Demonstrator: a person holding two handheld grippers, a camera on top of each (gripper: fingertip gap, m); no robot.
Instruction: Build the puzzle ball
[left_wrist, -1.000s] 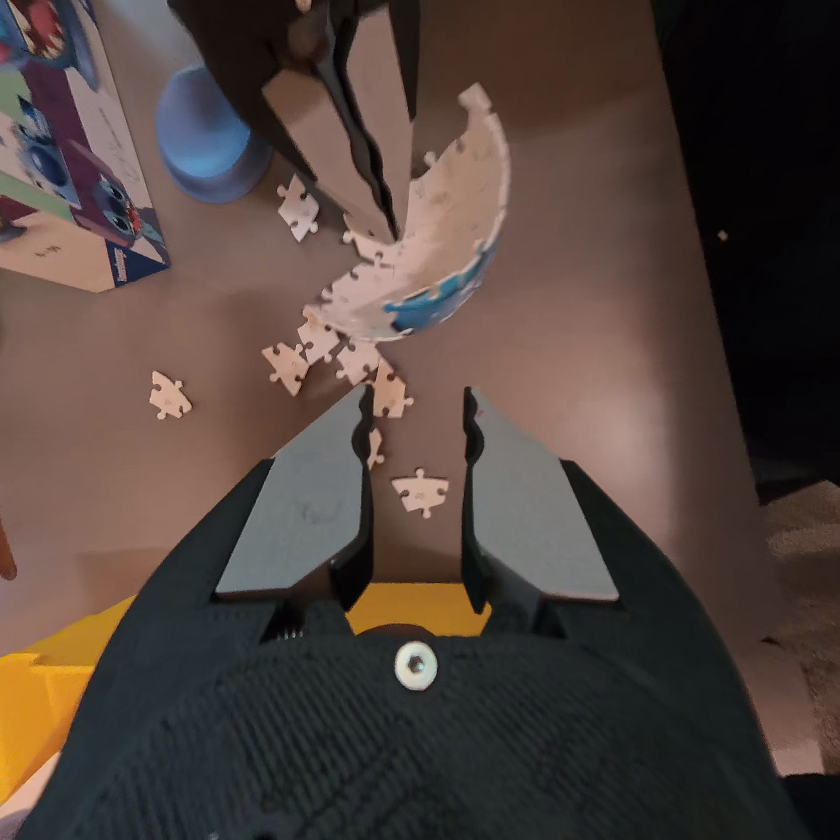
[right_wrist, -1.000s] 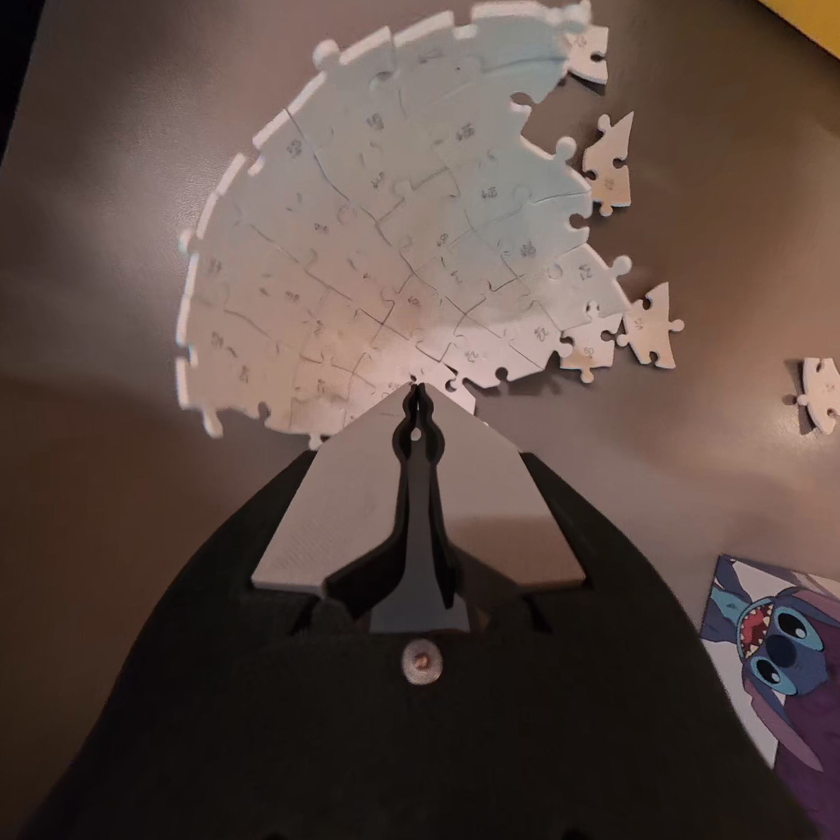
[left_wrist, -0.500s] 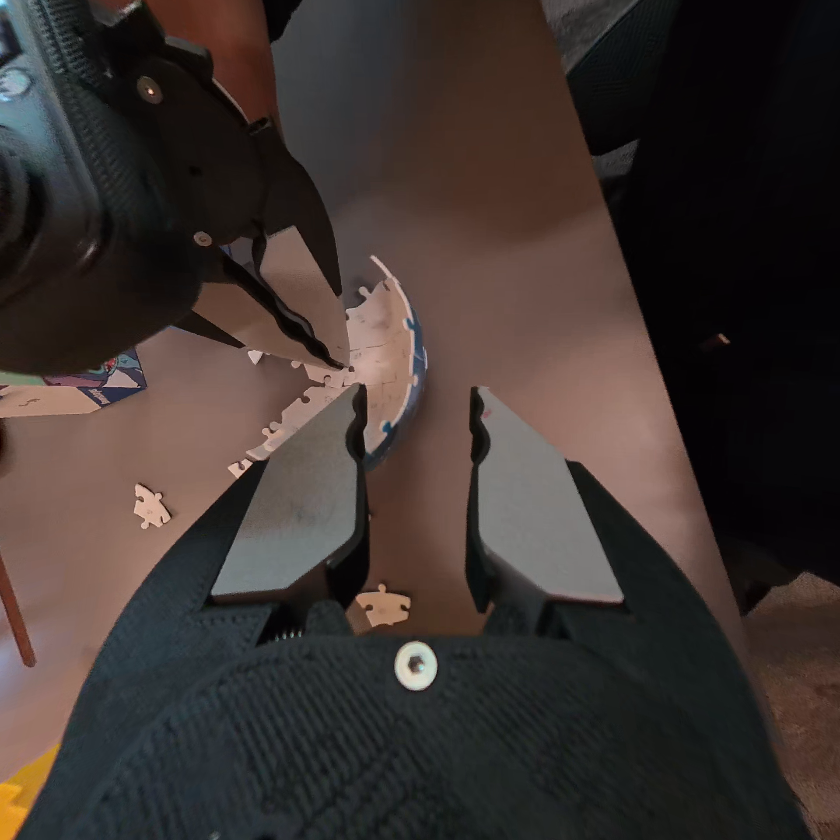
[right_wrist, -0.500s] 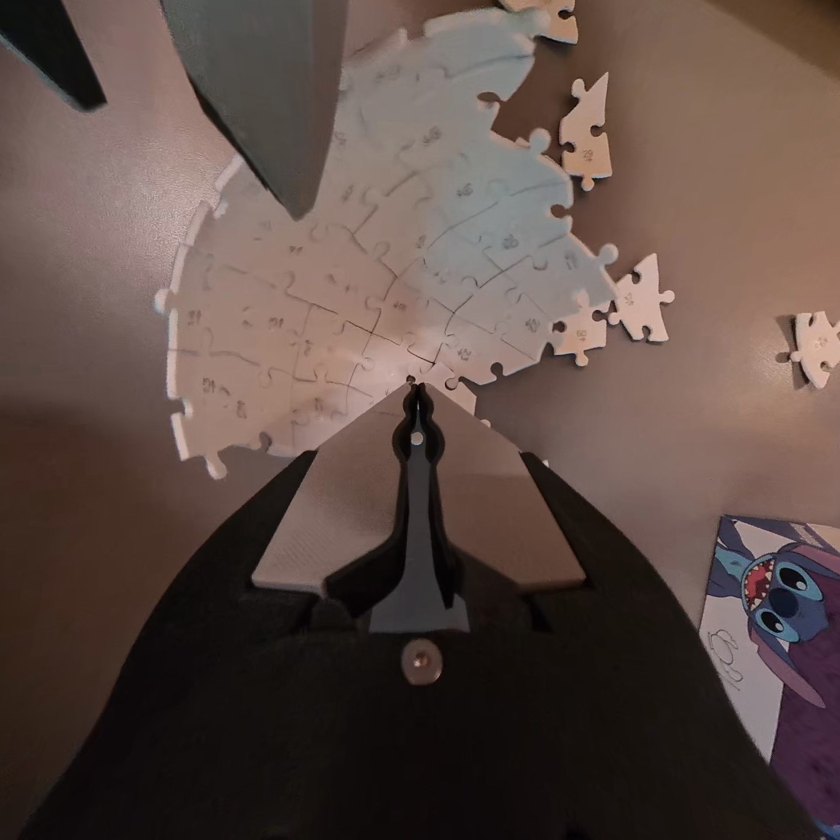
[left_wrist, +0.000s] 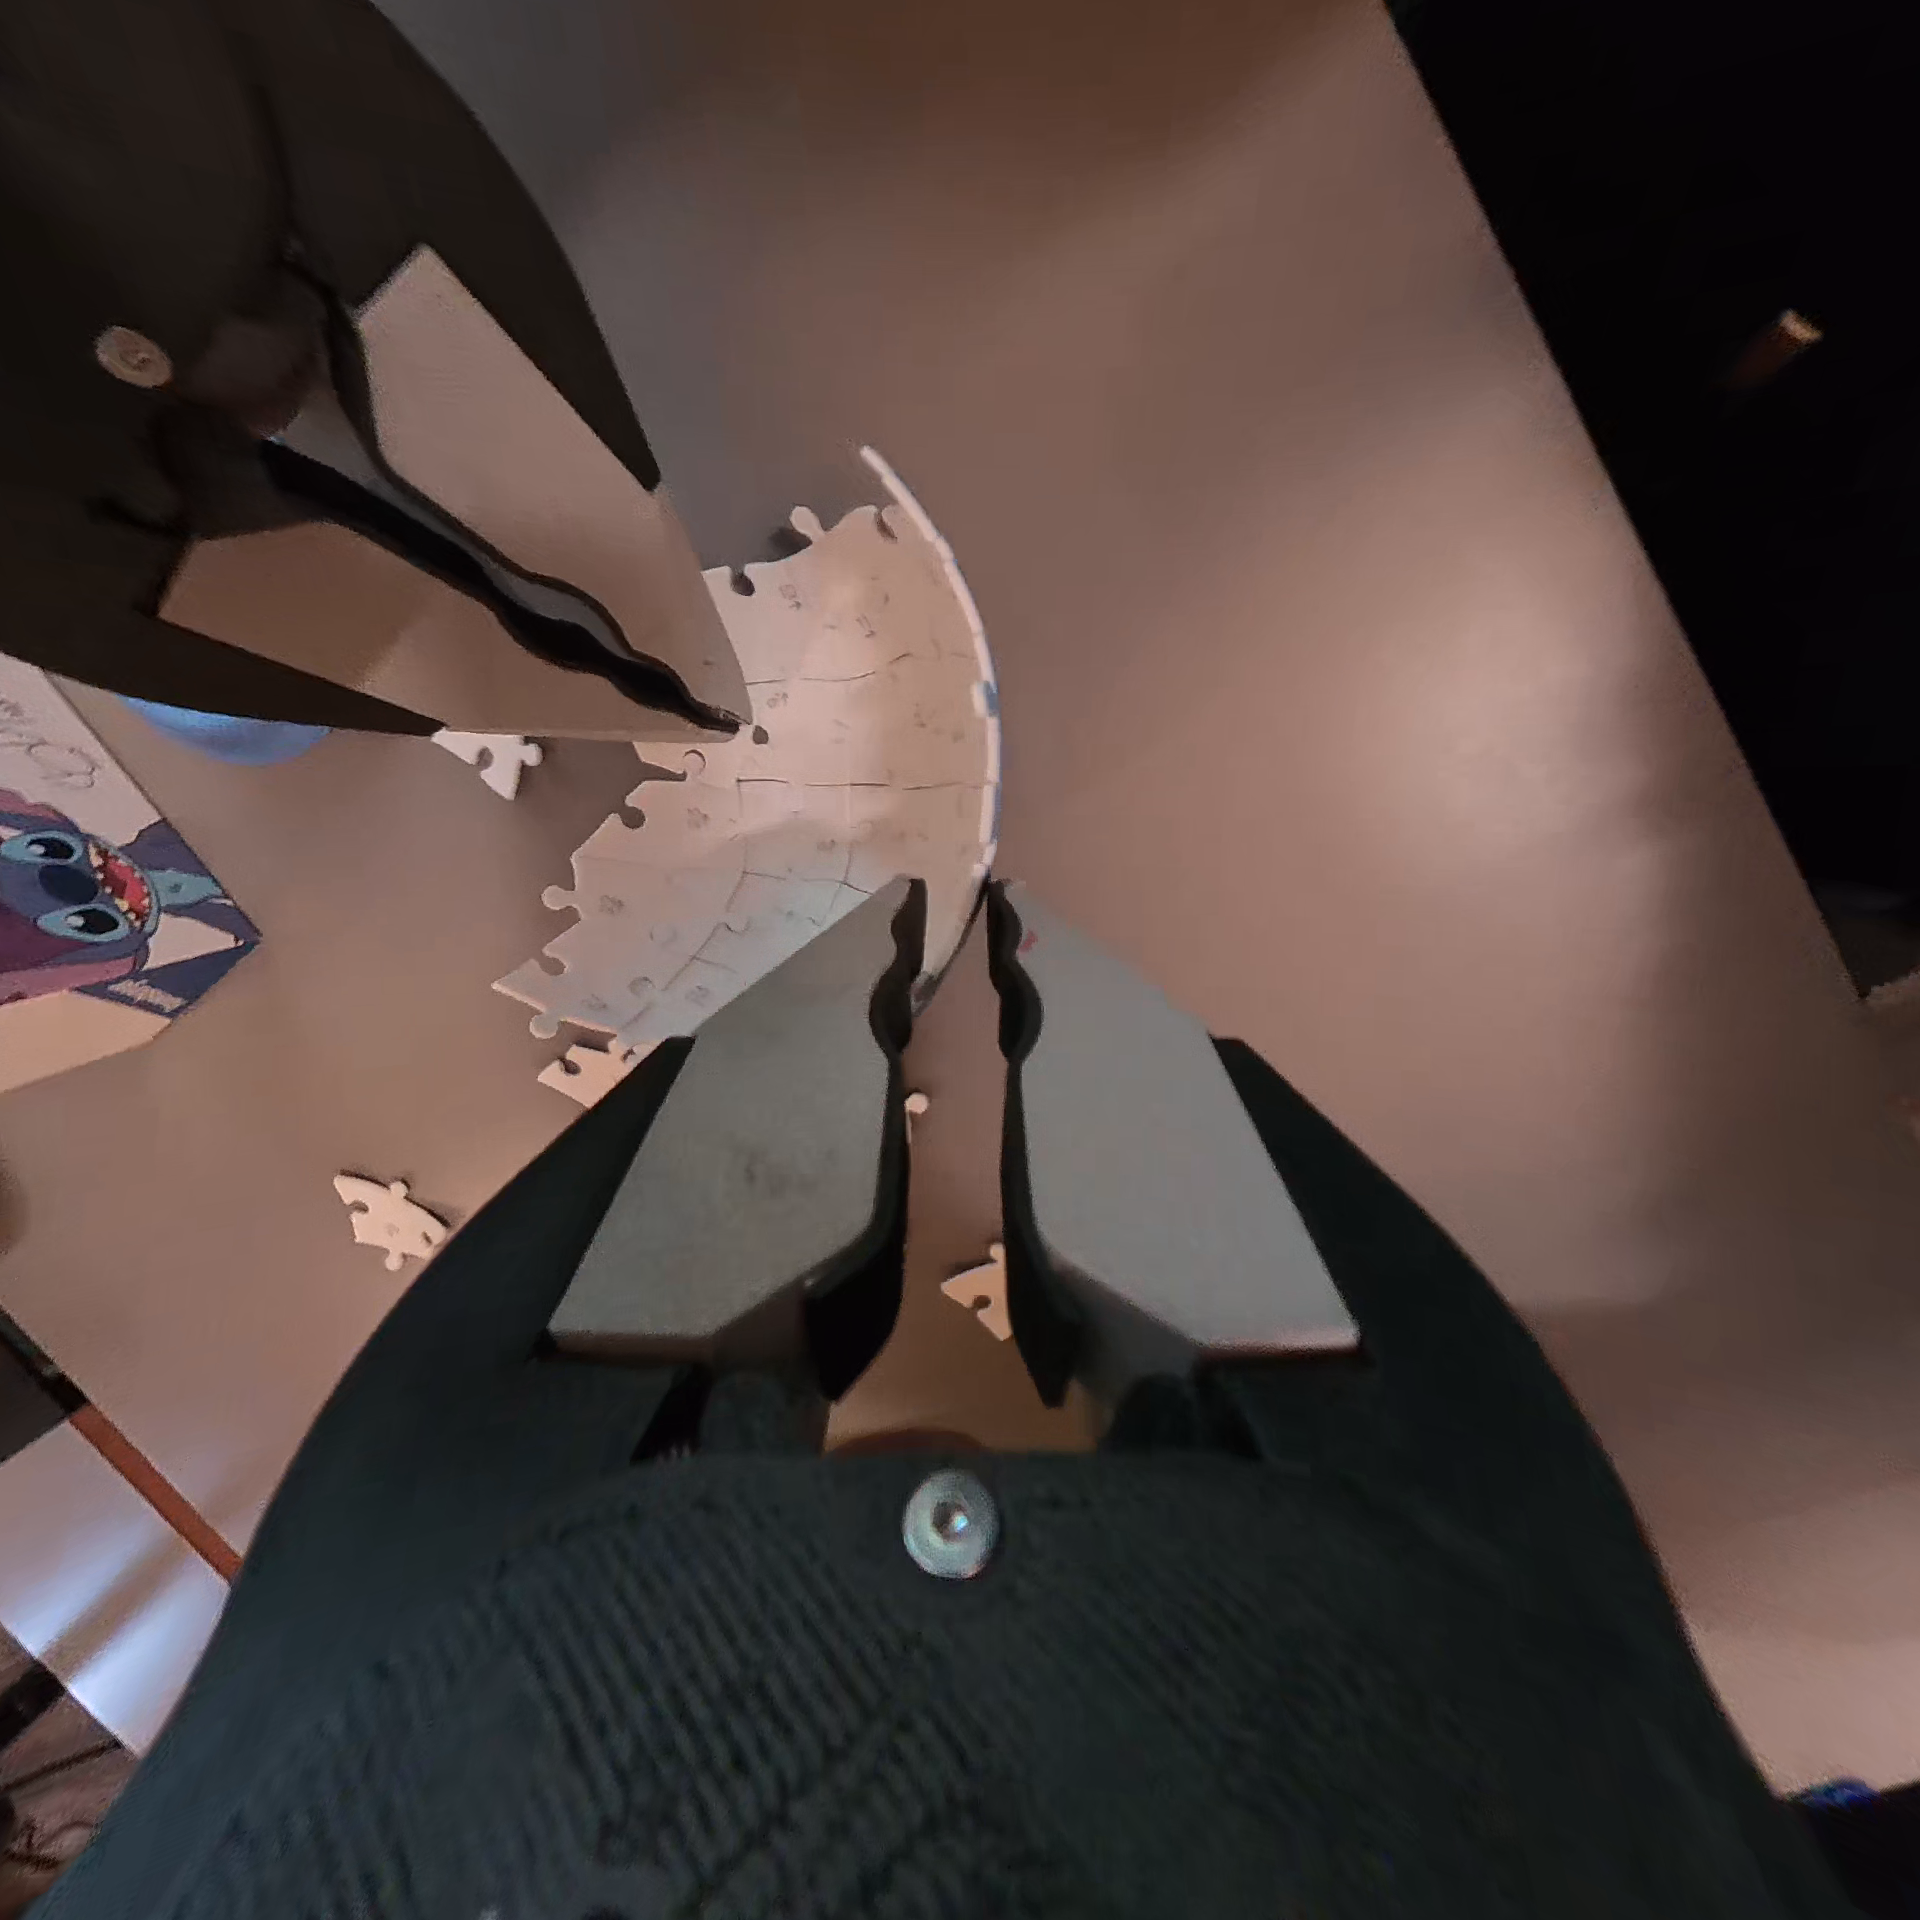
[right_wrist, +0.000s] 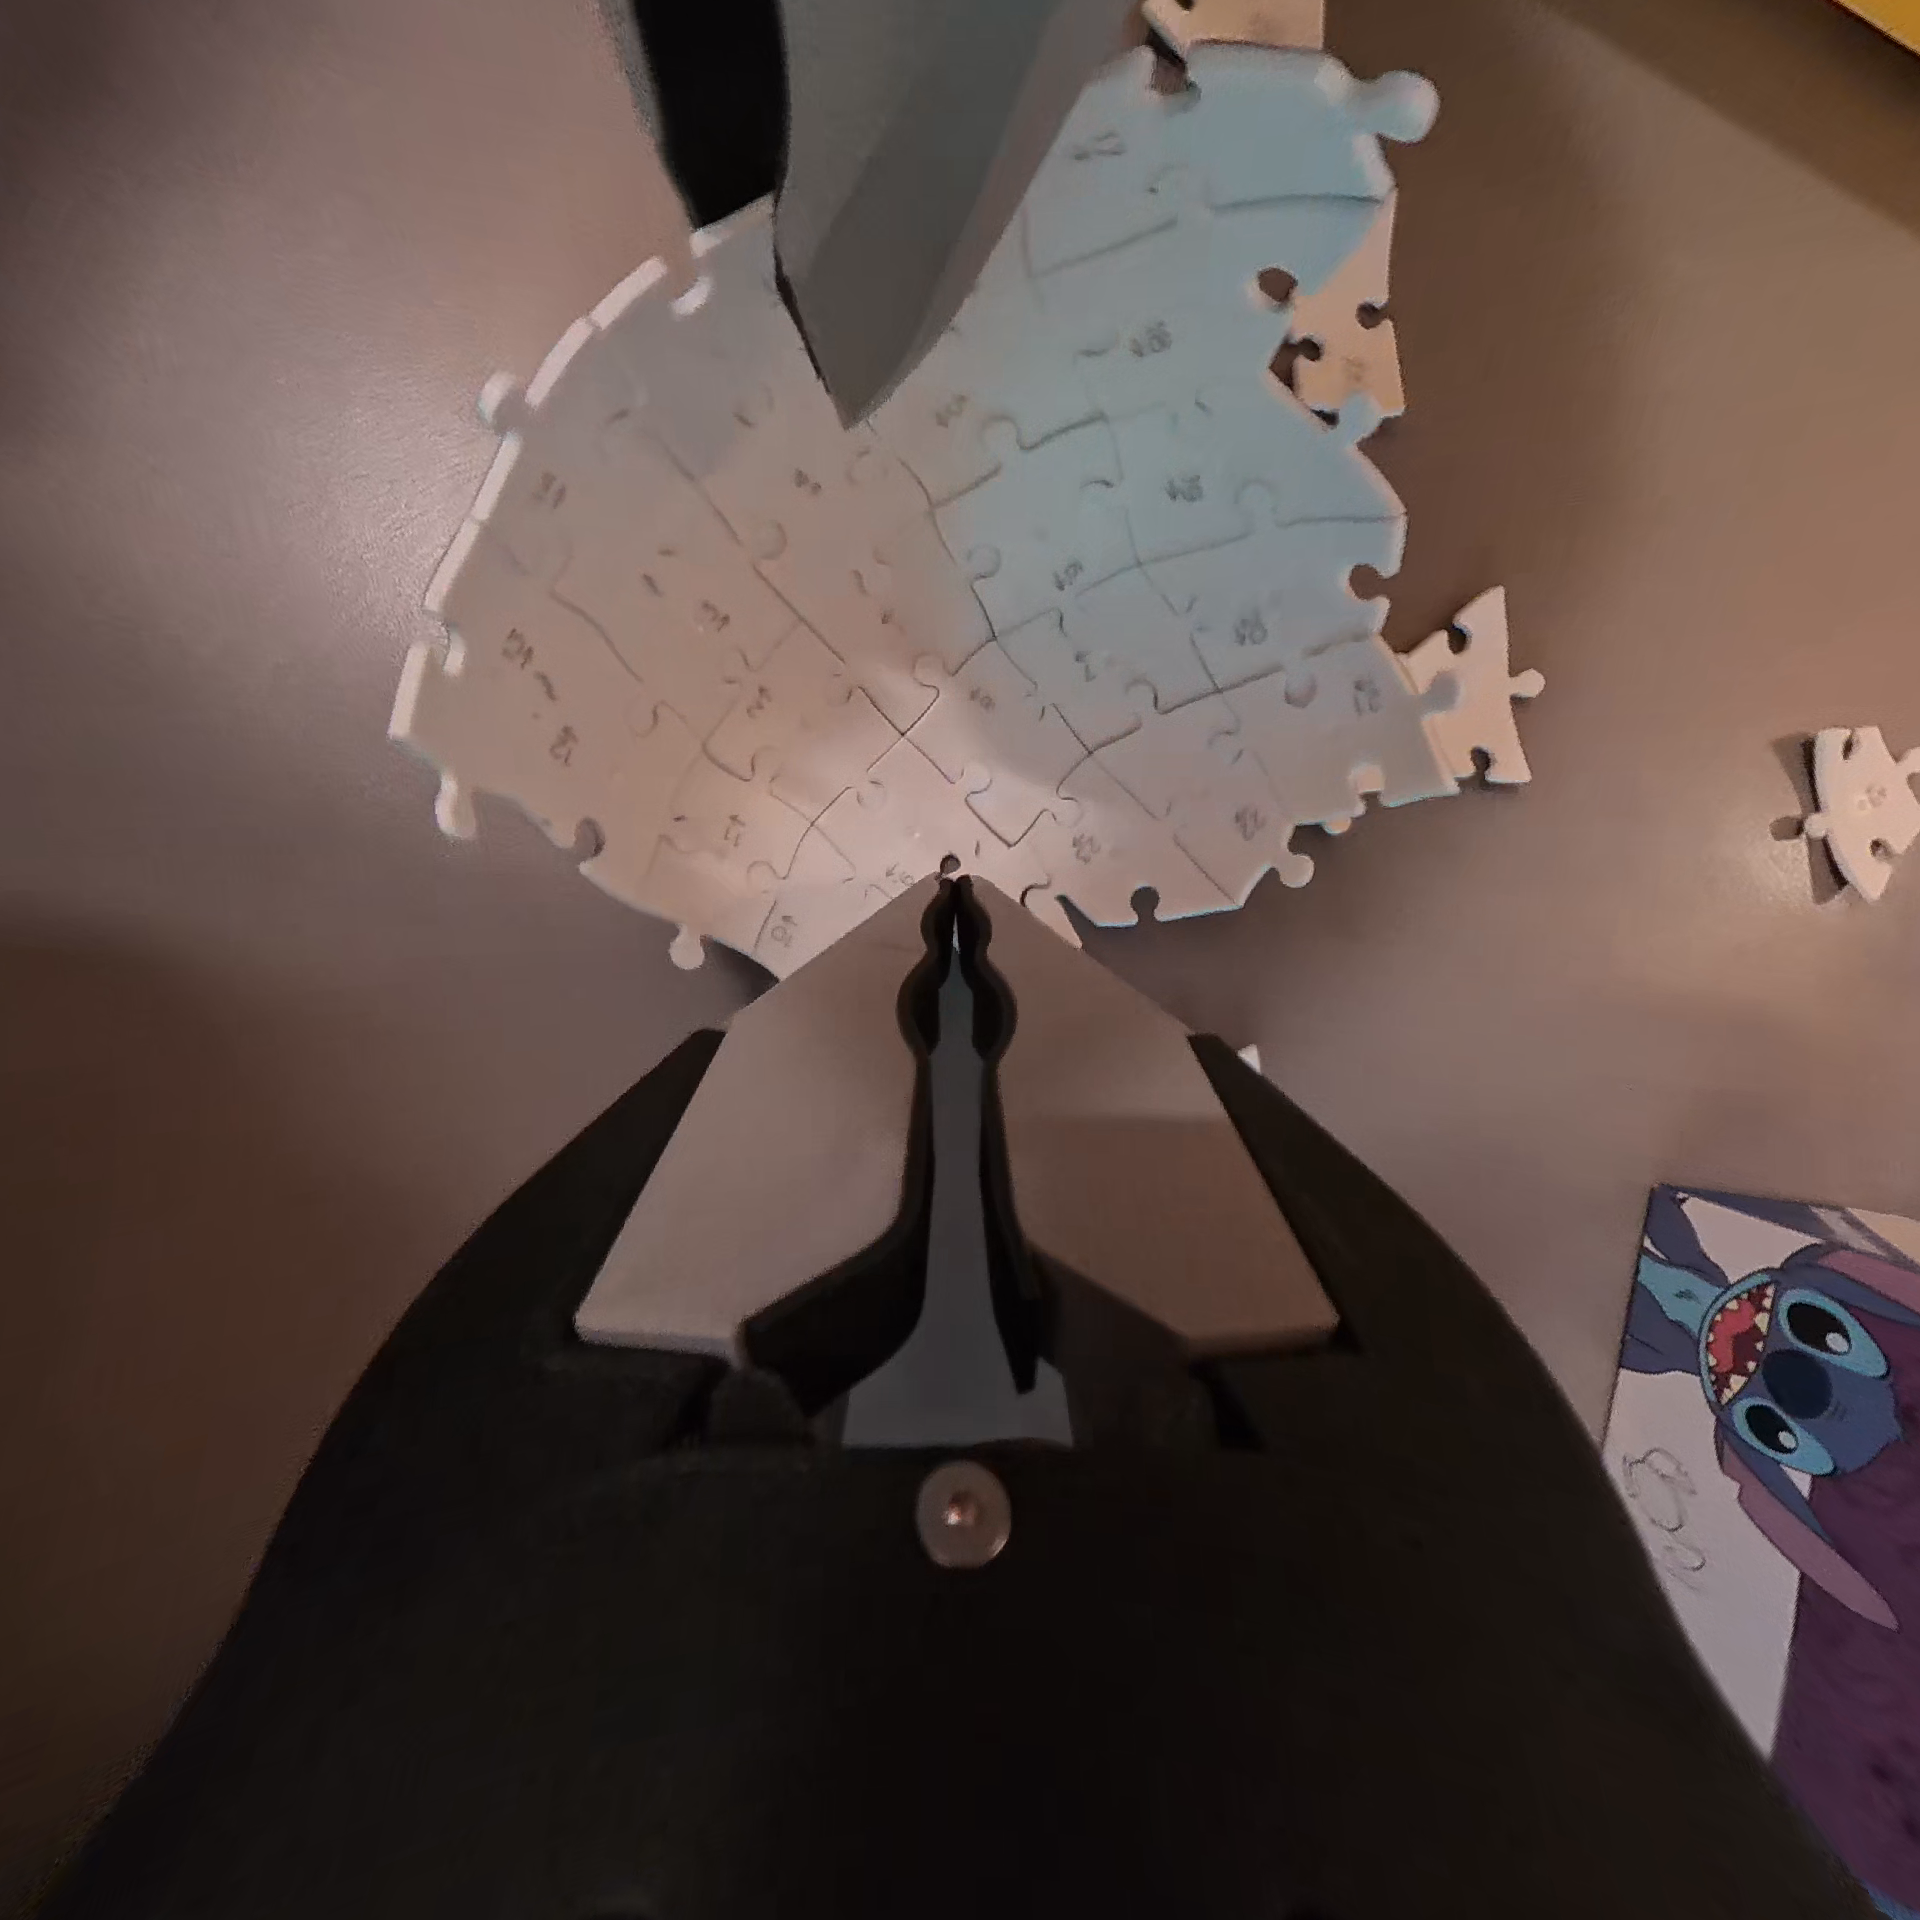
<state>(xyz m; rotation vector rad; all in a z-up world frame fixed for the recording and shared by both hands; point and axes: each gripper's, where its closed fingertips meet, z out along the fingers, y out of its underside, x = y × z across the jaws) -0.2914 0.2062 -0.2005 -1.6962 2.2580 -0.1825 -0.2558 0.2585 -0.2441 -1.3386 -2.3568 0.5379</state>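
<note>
The half-built puzzle ball is a curved white shell (left_wrist: 831, 790) of joined pieces, blue on its outer face, held up over the brown table (left_wrist: 1299, 727). My right gripper (right_wrist: 956, 883) is shut on the shell's (right_wrist: 935, 644) near edge; it also shows in the left wrist view (left_wrist: 727, 717), pinching the left rim. My left gripper (left_wrist: 951, 894) has closed to a narrow gap astride the shell's right rim, with the rim between its fingers. One of its grey fingers (right_wrist: 883, 260) lies on the shell's inner face.
Loose white pieces lie on the table (left_wrist: 488, 753) (left_wrist: 390, 1216) (left_wrist: 982, 1288), and some more show beside the shell (right_wrist: 1475, 696) (right_wrist: 1860, 810). The puzzle box with a blue cartoon figure (right_wrist: 1787, 1455) lies nearby. The table's right edge (left_wrist: 1621, 623) drops off into darkness. One gripper's finger ends stand about 8 centimetres off the other's.
My left gripper has moved forward to the shell's rim and its jaws have narrowed around it. My right gripper has kept its hold while the shell turned a little.
</note>
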